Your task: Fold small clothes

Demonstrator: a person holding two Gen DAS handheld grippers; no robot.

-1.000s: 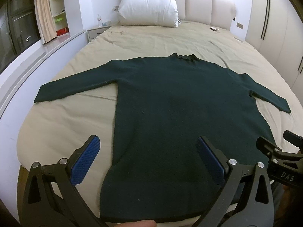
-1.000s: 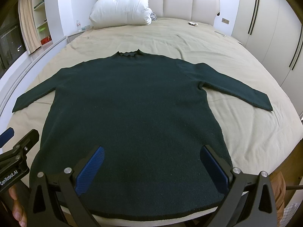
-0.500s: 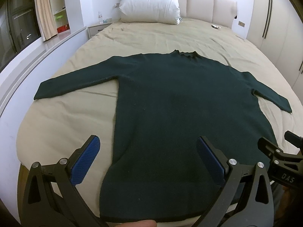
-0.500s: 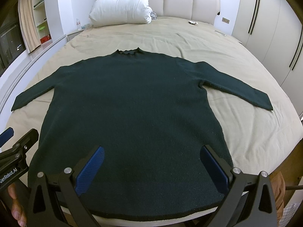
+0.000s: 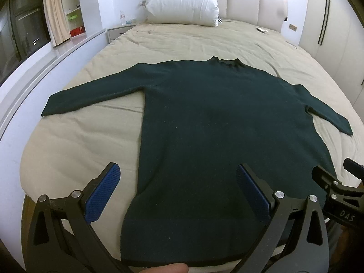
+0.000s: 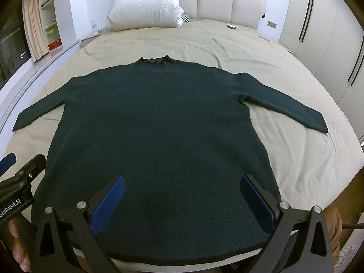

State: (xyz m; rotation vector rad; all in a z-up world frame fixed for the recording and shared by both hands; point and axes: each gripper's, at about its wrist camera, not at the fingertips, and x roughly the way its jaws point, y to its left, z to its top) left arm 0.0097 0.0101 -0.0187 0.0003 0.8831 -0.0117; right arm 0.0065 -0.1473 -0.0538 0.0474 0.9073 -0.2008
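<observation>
A dark green long-sleeved sweater (image 5: pixel 216 125) (image 6: pixel 159 125) lies flat on the bed, collar away from me, both sleeves spread out sideways, hem at the near edge. My left gripper (image 5: pixel 177 170) hovers open over the hem's left part, nothing between its blue pads (image 5: pixel 102 193). My right gripper (image 6: pixel 182 182) is open above the hem's right part, blue pads (image 6: pixel 109 202) wide apart and empty. Each gripper shows at the edge of the other's view: the right gripper (image 5: pixel 336 195), the left gripper (image 6: pixel 18 186).
The beige bed sheet (image 5: pixel 75 150) (image 6: pixel 307 159) reaches to a white pillow (image 5: pixel 182 2) (image 6: pixel 145 6) at the padded headboard. White wardrobe doors (image 6: pixel 329 34) line the right. A white ledge (image 5: pixel 34 72) and nightstand (image 5: pixel 118 33) run along the left. A small object (image 6: pixel 232 26) lies near the headboard.
Both views have tilted slightly downward, so the sweater sits a little lower in frame. Both grippers stay open; the sweater has not moved.
</observation>
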